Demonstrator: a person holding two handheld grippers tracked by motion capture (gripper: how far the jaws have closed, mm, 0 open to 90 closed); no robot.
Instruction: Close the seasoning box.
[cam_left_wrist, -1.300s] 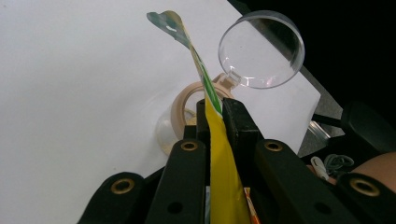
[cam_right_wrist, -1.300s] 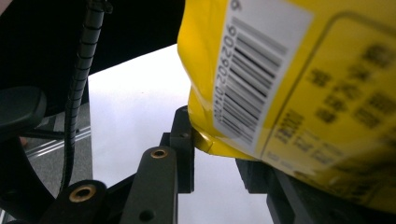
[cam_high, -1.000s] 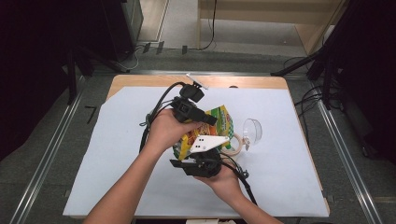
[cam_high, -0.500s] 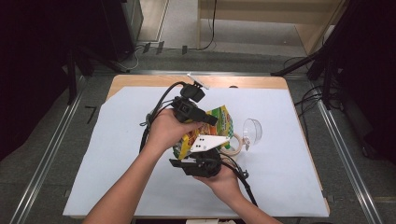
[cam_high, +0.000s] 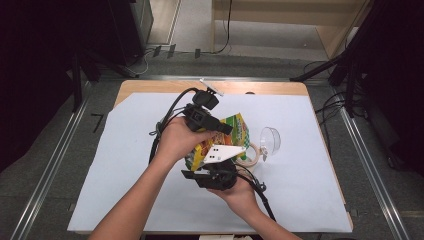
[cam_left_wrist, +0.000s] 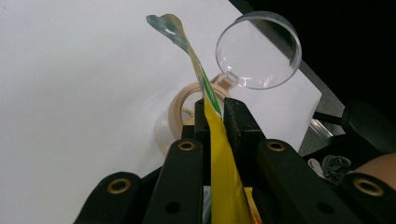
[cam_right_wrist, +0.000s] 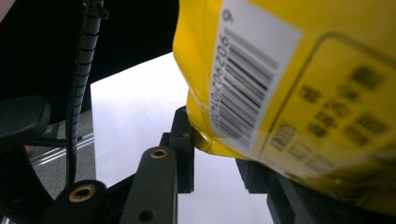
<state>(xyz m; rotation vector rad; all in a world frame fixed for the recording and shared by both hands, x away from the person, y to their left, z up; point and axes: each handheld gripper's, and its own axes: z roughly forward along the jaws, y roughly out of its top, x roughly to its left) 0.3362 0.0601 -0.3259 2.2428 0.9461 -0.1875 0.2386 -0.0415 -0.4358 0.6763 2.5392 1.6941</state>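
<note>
Nearest the person's edge of the table, in the high view, the right gripper (cam_high: 216, 167) sits in the right hand (cam_high: 240, 192), its grey three-cornered plate pointing toward the far right. In the right gripper view its jaws rise on either side of the lower corner of the yellow snack bag (cam_right_wrist: 289, 84): the left jaw touches the bag's crimped bottom edge, the right jaw is largely hidden behind the bag, so the pads appear clamped on that corner. A white barcode label (cam_right_wrist: 252, 79) shows on the bag's back.

Just beyond it, the left hand (cam_high: 177, 140) holds the left gripper (cam_high: 220, 127), black cable looping off to its left. In the left gripper view the two jaws stand together, pinching the flat sealed edge of the snack bag (cam_left_wrist: 219, 154) between them, and the bag's green and yellow top strip curves up past the fingertips.

The snack bag (cam_high: 235, 132) hangs between the two grippers above the white sheet (cam_high: 125, 165) that covers the wooden table (cam_high: 150, 85), near the middle.

Farther out, a roll of beige tape (cam_high: 250, 155) lies on the sheet just beside the bag, and a clear plastic cup (cam_high: 270, 140) lies tipped on its side next to the roll
</note>
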